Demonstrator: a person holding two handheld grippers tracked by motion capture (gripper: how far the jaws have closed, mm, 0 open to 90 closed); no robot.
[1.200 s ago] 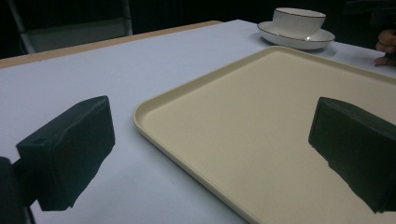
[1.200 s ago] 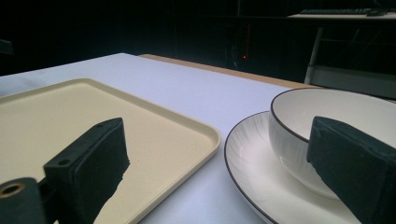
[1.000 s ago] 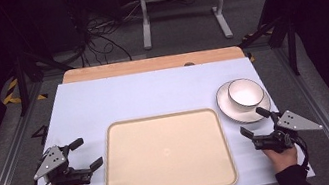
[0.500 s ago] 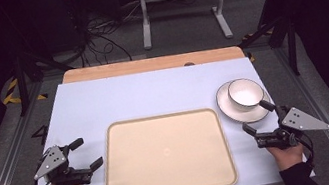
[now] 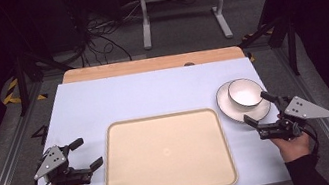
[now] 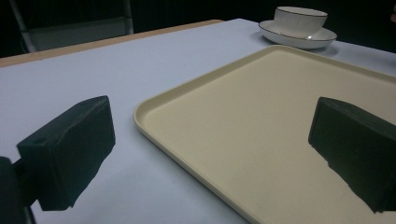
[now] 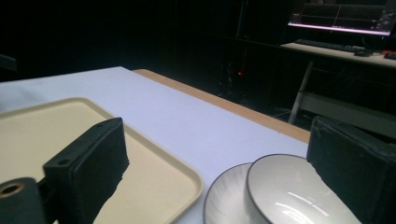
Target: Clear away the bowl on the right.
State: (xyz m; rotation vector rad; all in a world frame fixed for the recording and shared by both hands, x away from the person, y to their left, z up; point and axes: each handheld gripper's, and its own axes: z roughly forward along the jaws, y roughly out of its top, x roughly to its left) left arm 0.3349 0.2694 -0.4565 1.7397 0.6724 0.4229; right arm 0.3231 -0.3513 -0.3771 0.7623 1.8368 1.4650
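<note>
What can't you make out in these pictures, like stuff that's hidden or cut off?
- Bowl: right gripper view, its near side is cut off by the bottom edge and its right side sits behind that gripper's own jaw.
- Saucer: high view, the bowl covers its middle.
- Tray: left gripper view, the near corner runs off the frame and a jaw covers part of it.
- Monitor: right gripper view, the screen text is too small to read.

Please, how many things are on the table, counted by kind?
Tray: 1
Saucer: 1
Bowl, standing on the saucer: 1
Total: 3
</note>
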